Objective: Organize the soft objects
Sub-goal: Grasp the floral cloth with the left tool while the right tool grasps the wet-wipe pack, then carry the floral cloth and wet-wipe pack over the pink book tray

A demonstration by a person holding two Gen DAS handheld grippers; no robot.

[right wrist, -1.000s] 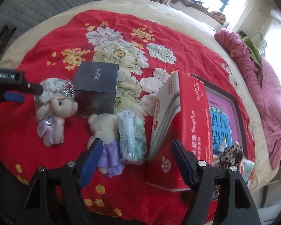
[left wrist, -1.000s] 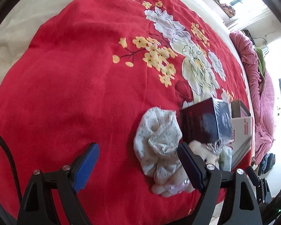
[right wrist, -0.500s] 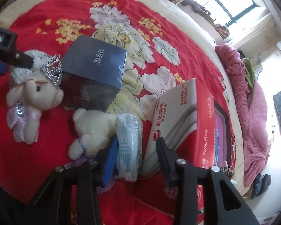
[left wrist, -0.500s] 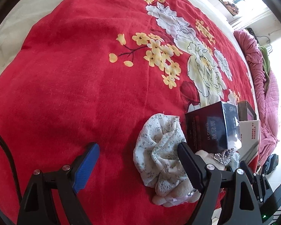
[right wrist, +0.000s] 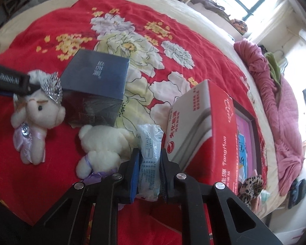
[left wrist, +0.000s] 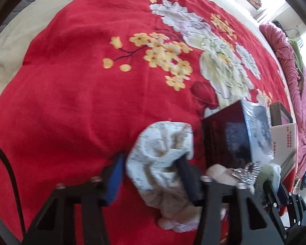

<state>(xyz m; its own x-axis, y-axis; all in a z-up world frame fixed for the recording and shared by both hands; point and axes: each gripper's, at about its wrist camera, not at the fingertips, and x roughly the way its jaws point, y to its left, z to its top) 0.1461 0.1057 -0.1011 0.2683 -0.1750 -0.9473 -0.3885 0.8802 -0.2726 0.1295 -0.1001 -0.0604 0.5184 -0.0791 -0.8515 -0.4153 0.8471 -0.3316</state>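
My left gripper [left wrist: 151, 163] is shut on a crumpled white floral cloth [left wrist: 161, 155] lying on the red bedspread [left wrist: 75, 102]. My right gripper [right wrist: 150, 153] is shut on a clear plastic tissue pack [right wrist: 150, 149]. A white teddy with a purple skirt [right wrist: 104, 145] lies just left of the pack. A cream plush with a silver crown [right wrist: 36, 112] lies further left; the left gripper's finger [right wrist: 10, 80] shows above it. The crowned plush also shows in the left wrist view [left wrist: 234, 173], partly hidden behind my finger.
A dark blue box [right wrist: 95, 87] stands behind the plush toys and shows in the left wrist view [left wrist: 234, 134]. A red and white carton [right wrist: 204, 130] stands right of the pack. A framed pink box [right wrist: 244, 143] holds leopard fabric [right wrist: 251, 185]. A pink quilt [right wrist: 275, 94] lies at right.
My left gripper moved forward and closed on the floral cloth. My right gripper closed from wide open onto the tissue pack between the teddy and the carton.
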